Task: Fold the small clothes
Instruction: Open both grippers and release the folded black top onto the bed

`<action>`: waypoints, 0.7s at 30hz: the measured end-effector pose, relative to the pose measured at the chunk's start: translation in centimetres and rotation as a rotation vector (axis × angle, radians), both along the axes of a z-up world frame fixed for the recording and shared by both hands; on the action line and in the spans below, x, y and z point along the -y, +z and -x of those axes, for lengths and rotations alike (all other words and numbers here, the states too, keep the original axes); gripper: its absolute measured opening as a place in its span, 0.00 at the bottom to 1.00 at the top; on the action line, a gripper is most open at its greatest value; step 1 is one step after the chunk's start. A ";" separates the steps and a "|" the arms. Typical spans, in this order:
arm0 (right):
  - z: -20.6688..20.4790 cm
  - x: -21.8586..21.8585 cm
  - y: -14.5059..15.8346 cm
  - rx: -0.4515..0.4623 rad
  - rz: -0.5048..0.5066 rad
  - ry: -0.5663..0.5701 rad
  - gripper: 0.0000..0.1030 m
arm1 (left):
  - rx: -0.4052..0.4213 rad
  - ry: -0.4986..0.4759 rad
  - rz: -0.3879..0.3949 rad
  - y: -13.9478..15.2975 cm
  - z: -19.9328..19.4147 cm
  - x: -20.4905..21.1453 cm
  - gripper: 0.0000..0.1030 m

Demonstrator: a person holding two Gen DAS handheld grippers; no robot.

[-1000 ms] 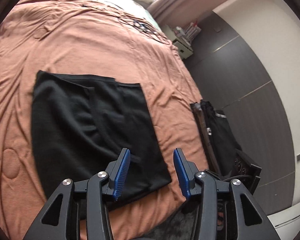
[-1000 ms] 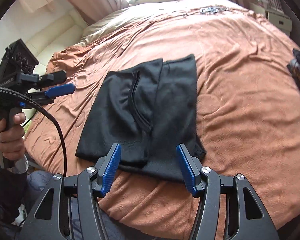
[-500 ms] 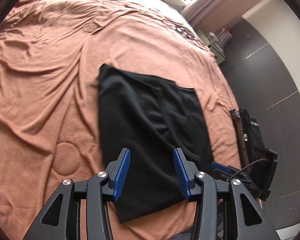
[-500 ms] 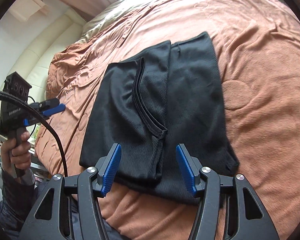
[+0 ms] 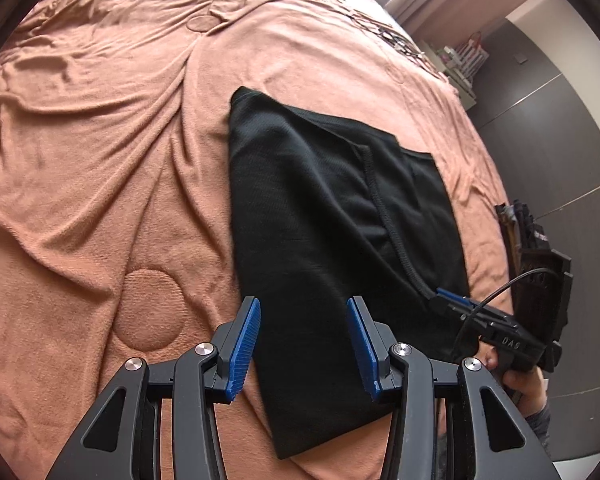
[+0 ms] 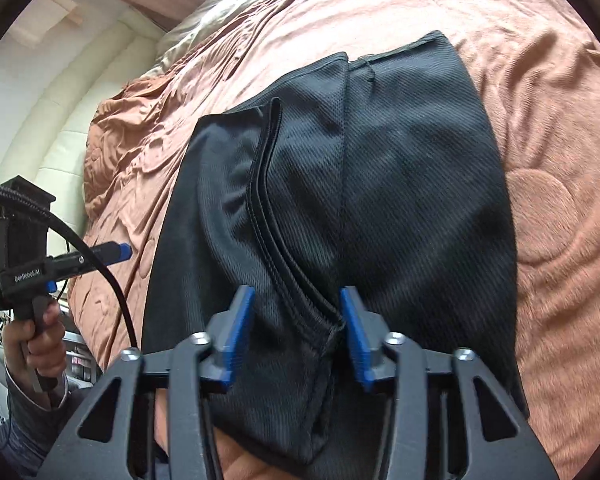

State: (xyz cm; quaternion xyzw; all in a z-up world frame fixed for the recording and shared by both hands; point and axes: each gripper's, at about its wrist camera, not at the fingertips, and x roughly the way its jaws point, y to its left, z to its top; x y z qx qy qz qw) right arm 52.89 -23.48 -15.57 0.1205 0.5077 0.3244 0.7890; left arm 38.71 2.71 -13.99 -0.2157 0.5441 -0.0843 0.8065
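A black garment lies flat on the bed, partly folded, one layer turned over another so that a stitched seam runs down its middle. In the right wrist view the same garment fills the centre, and the seam curves from the far edge down to the near hem. Its near edge sits close to the bed's near side.

The left tool hangs over the garment's near left corner with its blue pads spread apart; nothing lies between them, and whether they touch the cloth cannot be told. The right tool is low over the near end of the seam, its pads also spread, straddling the point where the seam meets the hem. From the left wrist view the right tool shows at the garment's near right edge, gripped by a hand. From the right wrist view the left tool shows to the left, off the garment, held by the other hand, with a black cable arching from it.

A rumpled orange blanket covers the bed. To the right is a dark wardrobe; to the far left, in the right wrist view, a cream padded headboard.
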 end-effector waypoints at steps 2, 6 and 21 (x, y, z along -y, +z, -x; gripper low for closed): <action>-0.1 -0.3 -0.3 0.003 0.015 0.001 0.08 | -0.007 0.005 -0.010 -0.2 0.0 0.0 0.45; 0.2 0.0 0.5 0.028 0.021 0.005 0.05 | -0.014 0.000 -0.026 -0.4 0.0 0.5 0.45; 2.0 3.8 3.2 0.060 0.138 -0.066 0.05 | -0.045 -0.097 -0.068 -1.2 -1.2 5.1 0.45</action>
